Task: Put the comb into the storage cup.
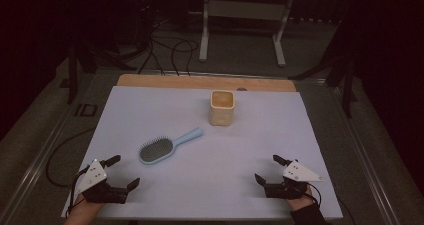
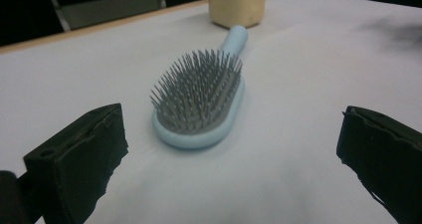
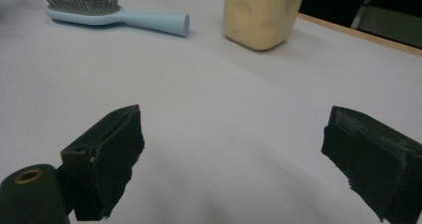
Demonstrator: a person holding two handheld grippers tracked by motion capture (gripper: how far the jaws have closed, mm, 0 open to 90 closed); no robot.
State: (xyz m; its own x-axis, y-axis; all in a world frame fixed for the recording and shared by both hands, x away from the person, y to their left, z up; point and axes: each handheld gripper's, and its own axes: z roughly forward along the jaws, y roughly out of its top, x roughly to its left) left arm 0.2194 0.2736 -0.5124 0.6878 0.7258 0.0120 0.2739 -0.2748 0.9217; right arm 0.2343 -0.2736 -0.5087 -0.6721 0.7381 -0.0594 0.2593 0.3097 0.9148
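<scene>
Left gripper (image 1: 123,171) and right gripper (image 1: 266,168) both spread wide, empty; hairbrush (image 1: 161,147) near the left; no legible writing.

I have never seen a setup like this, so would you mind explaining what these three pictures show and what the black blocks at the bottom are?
There is no robot here: a person holds a hand-operated gripper in each hand. The high view looks down on the table from above the person's side. In it the left gripper is at the lower left and the right gripper at the lower right.

The other two pictures come from small cameras riding on the grippers. The black blocks are each gripper's own two jaws, seen from behind. Both pairs stand wide apart and hold nothing.

On the pale sheet lie a light blue hairbrush, bristles up, and beyond its handle a cream-coloured cup, standing upright. The left gripper's camera faces the brush head; the brush lies nearer that gripper.
</scene>
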